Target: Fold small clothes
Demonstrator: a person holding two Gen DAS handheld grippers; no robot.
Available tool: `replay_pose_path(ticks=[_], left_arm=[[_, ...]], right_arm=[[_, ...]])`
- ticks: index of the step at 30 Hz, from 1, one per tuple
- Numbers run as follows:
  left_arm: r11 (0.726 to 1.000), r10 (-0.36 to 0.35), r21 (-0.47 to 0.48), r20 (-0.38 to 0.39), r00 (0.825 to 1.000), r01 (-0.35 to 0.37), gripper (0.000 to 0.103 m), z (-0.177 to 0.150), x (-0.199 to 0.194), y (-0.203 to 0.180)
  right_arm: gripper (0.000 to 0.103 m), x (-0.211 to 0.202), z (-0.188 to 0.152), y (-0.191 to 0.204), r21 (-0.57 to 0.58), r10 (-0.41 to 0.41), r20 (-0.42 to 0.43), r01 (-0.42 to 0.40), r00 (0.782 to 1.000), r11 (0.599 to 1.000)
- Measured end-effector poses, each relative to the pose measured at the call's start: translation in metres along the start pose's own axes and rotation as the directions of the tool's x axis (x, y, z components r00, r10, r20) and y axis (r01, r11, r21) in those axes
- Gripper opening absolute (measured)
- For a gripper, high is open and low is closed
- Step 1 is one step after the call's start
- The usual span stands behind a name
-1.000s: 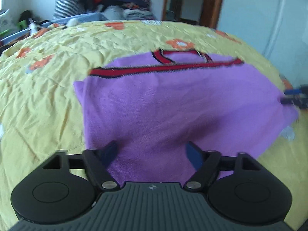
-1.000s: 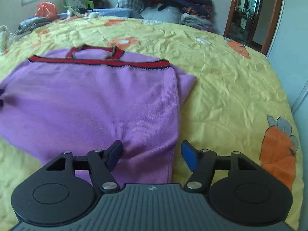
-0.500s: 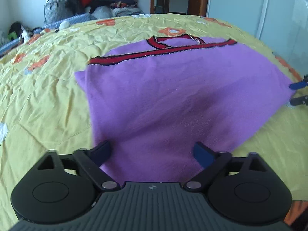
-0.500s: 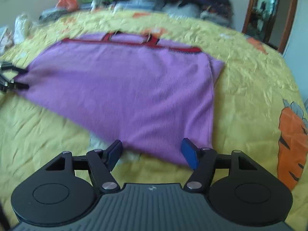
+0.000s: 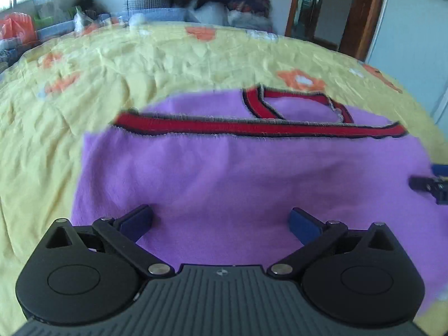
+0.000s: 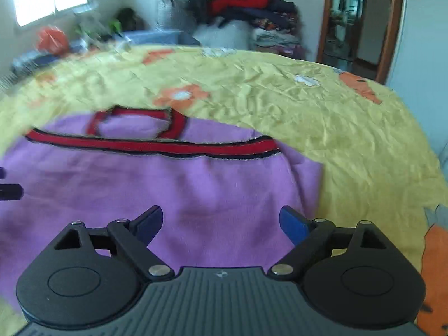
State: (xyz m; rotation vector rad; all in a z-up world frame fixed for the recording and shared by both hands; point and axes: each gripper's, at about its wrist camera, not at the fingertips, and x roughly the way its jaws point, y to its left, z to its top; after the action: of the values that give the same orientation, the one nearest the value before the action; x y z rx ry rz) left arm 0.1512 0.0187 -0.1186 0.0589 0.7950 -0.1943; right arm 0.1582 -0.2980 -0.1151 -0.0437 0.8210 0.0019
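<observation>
A small purple knit top [image 5: 238,173] with red and black trim [image 5: 252,127] lies flat on the yellow bedspread [image 5: 140,64]; it also shows in the right wrist view [image 6: 168,184]. My left gripper [image 5: 221,221] is open and empty over the top's near left part. My right gripper [image 6: 221,219] is open and empty over the top's near right part, by its folded right edge [image 6: 305,184]. Each gripper's tips show at the other view's side edge [image 5: 431,182], [image 6: 8,187].
The bedspread [image 6: 308,117] has orange flower and carrot prints [image 6: 436,274]. A pile of clothes [image 6: 240,8] is stacked beyond the bed's far edge. A doorway [image 6: 352,19] is at the back right, and bags and boxes [image 5: 25,28] at the back left.
Both grippers have come back low over the top's near edge, level with each other. The top now lies squarer to both cameras. Both grippers stayed open.
</observation>
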Motion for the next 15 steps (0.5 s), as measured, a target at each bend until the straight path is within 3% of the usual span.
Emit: replay_pose_path(ticks=[3,5,8,10,11,12,15], left_arm=[[1.000,0.015,0.018,0.019,1.000,-0.015,0.103,-0.011,-0.003,-0.002],[1.000,0.007,0.012,0.014,1.000,-0.007,0.103,-0.013,-0.006,0.001],[1.000,0.014,0.005,0.026,1.000,-0.014,0.103,-0.016,-0.007,0.002],[1.000,0.019,0.003,0.026,0.999,-0.019,0.103,-0.015,-0.007,0.001],[1.000,0.017,0.002,0.026,1.000,-0.017,0.103,-0.015,-0.007,0.001],[1.000,0.018,0.002,0.026,0.999,-0.018,0.103,-0.015,-0.007,0.001],[1.000,0.018,0.007,0.028,0.999,-0.019,0.103,-0.015,-0.007,0.000]], right_arm=[[0.094,-0.003,-0.026,-0.020,0.031,0.051,0.055,-0.053,0.997,0.998],[0.103,-0.012,-0.042,-0.037,0.090,0.029,0.047,-0.033,0.998,0.995],[0.103,-0.019,-0.046,-0.048,0.096,0.049,0.047,-0.053,0.998,0.994],[0.103,-0.029,-0.039,-0.041,0.091,-0.005,0.036,0.002,0.999,0.996],[0.103,-0.040,-0.036,-0.033,0.067,-0.056,0.070,0.051,0.996,0.996],[0.103,-0.050,-0.031,-0.023,0.044,-0.057,0.116,0.052,0.992,0.998],[0.103,-0.061,-0.019,0.007,-0.010,0.049,0.161,-0.048,0.986,0.999]])
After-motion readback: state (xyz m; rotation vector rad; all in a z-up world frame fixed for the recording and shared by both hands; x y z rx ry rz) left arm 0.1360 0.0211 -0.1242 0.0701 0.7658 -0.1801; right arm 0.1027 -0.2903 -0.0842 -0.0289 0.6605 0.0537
